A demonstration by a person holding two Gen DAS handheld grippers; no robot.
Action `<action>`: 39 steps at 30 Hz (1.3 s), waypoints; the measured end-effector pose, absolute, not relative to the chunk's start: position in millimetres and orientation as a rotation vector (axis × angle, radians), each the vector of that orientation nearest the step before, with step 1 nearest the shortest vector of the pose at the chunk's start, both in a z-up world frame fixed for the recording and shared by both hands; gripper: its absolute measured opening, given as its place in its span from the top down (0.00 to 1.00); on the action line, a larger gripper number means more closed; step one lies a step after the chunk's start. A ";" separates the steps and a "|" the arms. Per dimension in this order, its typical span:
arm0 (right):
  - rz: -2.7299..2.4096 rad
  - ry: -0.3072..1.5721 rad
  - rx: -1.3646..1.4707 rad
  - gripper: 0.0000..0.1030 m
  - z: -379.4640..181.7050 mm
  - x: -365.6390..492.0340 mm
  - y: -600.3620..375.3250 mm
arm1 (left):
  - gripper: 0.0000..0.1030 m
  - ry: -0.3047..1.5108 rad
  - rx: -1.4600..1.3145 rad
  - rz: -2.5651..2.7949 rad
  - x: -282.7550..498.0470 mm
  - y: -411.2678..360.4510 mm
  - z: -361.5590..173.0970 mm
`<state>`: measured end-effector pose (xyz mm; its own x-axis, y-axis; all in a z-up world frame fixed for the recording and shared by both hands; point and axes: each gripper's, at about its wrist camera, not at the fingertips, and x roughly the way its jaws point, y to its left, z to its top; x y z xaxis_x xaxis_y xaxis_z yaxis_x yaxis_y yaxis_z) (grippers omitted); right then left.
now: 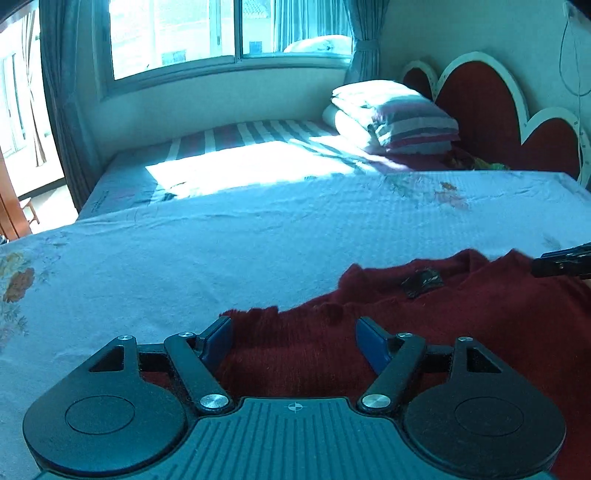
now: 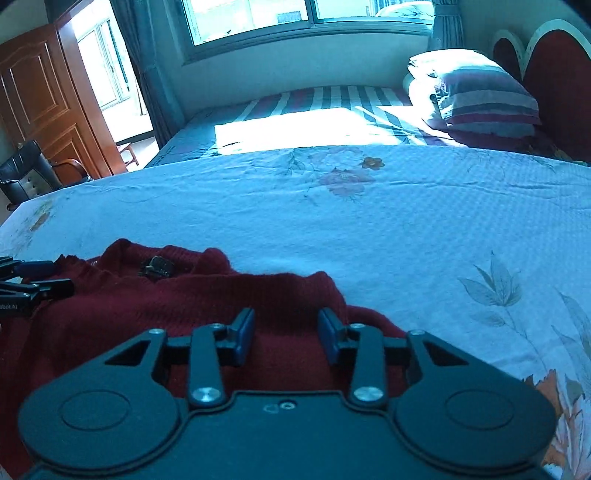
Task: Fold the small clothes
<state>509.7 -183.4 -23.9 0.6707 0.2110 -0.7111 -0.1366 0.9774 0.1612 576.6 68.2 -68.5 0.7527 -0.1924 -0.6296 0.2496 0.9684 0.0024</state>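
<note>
Left gripper [image 1: 293, 338] jaws apart over dark red knitted sweater [image 1: 443, 325], nothing clamped, right gripper [image 2: 286, 334] jaws apart likewise, sweater flat on floral bedsheet [image 2: 406, 229].

A wide window [image 1: 229, 33] with curtains [image 1: 364, 37] throws sunlight on the bed [image 2: 369, 206]; red headboard [image 1: 480, 107] behind striped pillows [image 1: 399, 118]; wooden door [image 2: 48, 99] at left

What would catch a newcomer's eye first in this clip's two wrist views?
The dark red sweater lies spread on the floral bedsheet, a black tag at its collar. Both open grippers, left and right, hover over its near edge. Behind, sunlight falls on a striped pillow by the red headboard.
</note>
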 end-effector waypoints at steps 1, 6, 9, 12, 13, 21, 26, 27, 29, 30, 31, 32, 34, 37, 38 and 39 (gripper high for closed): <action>0.201 0.776 0.118 0.53 -15.9 505.7 -181.8 | 0.29 0.654 0.072 -0.261 574.1 63.3 -62.5; 0.352 0.716 0.131 0.56 -5.6 504.5 -145.6 | 0.29 0.715 0.137 -0.291 585.6 30.5 -84.4; 0.272 0.795 0.012 0.56 -33.1 521.3 -127.6 | 0.15 0.707 0.091 -0.261 589.6 40.8 -99.5; 0.267 0.761 0.034 0.58 -34.0 516.1 -138.3 | 0.15 0.655 0.080 -0.225 578.0 54.2 -82.5; 0.250 0.740 0.039 0.56 -24.3 509.2 -141.5 | 0.15 0.631 0.081 -0.231 571.7 63.4 -76.4; 0.178 0.753 0.165 0.49 -9.1 496.4 -220.8 | 0.30 0.790 -0.026 -0.263 598.0 127.8 -88.0; 0.264 0.794 0.153 0.56 -21.6 507.5 -219.4 | 0.54 0.810 -0.065 -0.314 611.6 135.2 -96.2; 0.268 0.806 0.142 0.58 -23.5 510.3 -217.0 | 0.65 0.815 -0.064 -0.319 614.0 135.3 -96.6; 0.287 0.807 0.100 0.64 -25.2 514.1 -209.7 | 0.66 0.814 -0.033 -0.331 616.8 131.6 -96.5; 0.297 0.805 0.080 0.69 -24.9 514.9 -206.4 | 0.71 0.807 0.009 -0.337 616.5 125.5 -95.9; 0.303 0.802 0.059 0.78 -25.0 515.9 -203.5 | 0.72 0.800 0.032 -0.335 616.5 121.9 -95.9; 0.306 0.806 0.041 0.79 -25.0 516.7 -200.5 | 0.87 0.789 0.035 -0.333 616.0 120.4 -95.2; 0.308 0.805 0.020 0.94 -24.2 516.9 -196.7 | 0.98 0.776 0.007 -0.330 615.3 121.6 -94.3; 0.312 0.808 0.043 0.94 -24.8 516.5 -200.6 | 0.98 0.761 0.038 -0.328 612.3 118.4 -95.7; 0.310 0.805 0.046 0.94 -24.4 516.2 -200.8 | 0.98 0.763 0.039 -0.328 612.4 118.3 -95.5; 0.311 0.806 0.048 0.94 -24.9 516.1 -201.7 | 0.98 0.769 0.037 -0.328 613.2 118.8 -94.9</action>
<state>516.1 -201.7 -24.9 0.6497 0.2916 -0.7020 -0.2551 0.9536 0.1600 613.2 118.8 -94.9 0.6703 -0.2775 -0.6883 0.3042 0.9487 -0.0862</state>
